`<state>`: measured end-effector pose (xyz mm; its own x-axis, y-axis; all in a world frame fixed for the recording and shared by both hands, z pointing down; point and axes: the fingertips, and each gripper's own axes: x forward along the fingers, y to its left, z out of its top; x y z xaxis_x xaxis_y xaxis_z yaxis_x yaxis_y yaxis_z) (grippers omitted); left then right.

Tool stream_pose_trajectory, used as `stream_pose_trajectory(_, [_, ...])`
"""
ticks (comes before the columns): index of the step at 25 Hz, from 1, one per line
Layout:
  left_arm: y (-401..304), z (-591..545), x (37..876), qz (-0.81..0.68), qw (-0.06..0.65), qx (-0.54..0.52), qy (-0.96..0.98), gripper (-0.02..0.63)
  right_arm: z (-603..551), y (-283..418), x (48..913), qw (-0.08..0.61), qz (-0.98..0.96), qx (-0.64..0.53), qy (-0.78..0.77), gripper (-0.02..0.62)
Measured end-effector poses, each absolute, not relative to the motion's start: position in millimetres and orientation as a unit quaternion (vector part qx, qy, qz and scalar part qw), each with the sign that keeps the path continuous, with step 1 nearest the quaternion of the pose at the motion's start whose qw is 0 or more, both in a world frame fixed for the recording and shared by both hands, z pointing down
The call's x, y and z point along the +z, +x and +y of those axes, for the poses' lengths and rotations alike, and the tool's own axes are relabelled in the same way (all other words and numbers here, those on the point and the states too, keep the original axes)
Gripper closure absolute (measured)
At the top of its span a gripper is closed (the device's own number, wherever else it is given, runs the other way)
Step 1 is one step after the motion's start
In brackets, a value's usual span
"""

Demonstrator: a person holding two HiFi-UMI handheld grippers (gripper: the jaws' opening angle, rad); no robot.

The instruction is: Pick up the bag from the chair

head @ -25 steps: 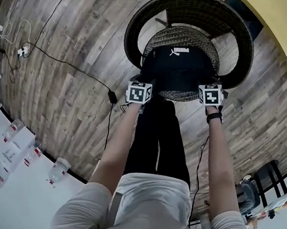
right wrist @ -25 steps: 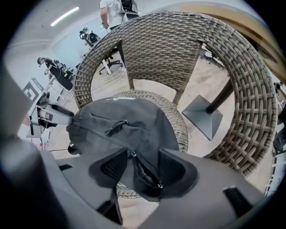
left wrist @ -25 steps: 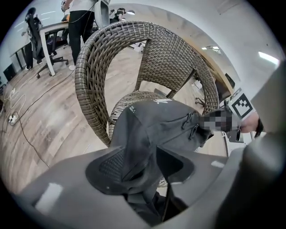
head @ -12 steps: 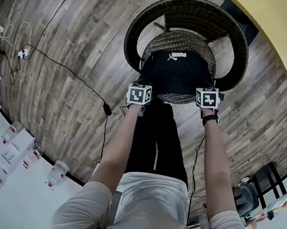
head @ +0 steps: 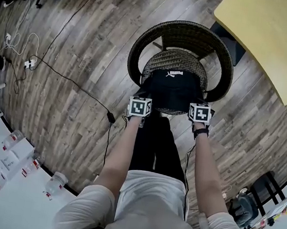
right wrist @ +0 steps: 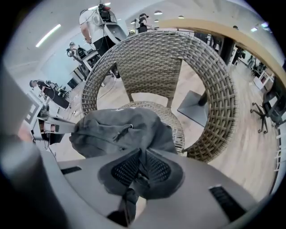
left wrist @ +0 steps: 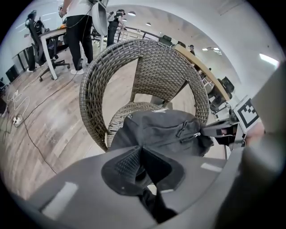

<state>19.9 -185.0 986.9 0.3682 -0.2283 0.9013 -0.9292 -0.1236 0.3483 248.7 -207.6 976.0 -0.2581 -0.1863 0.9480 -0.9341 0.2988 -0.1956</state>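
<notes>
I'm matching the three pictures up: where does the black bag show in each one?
Head view: bag upper centre, over the seat.
Left gripper view: bag centre, just above the jaws.
Right gripper view: bag left of centre, above the jaws.
Shared landmark: the wicker chair, its curved back behind the bag.

The head view looks steeply down from above the person, with the wicker chair (head: 184, 38) at 12 o'clock. Each gripper view rides close behind its own jaws and faces the chair from one side. All three views share the chair and the bag (head: 174, 84).
</notes>
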Motion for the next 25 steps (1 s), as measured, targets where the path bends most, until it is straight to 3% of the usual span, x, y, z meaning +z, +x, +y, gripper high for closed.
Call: stream_pose_trajectory(25, [23.4, -256.4, 730.2, -0.522, 0.373, 0.227, 0.733, 0.580, -272.1, 243.8, 709.6, 0.307, -0.721, 0.297, 0.546, 0.557])
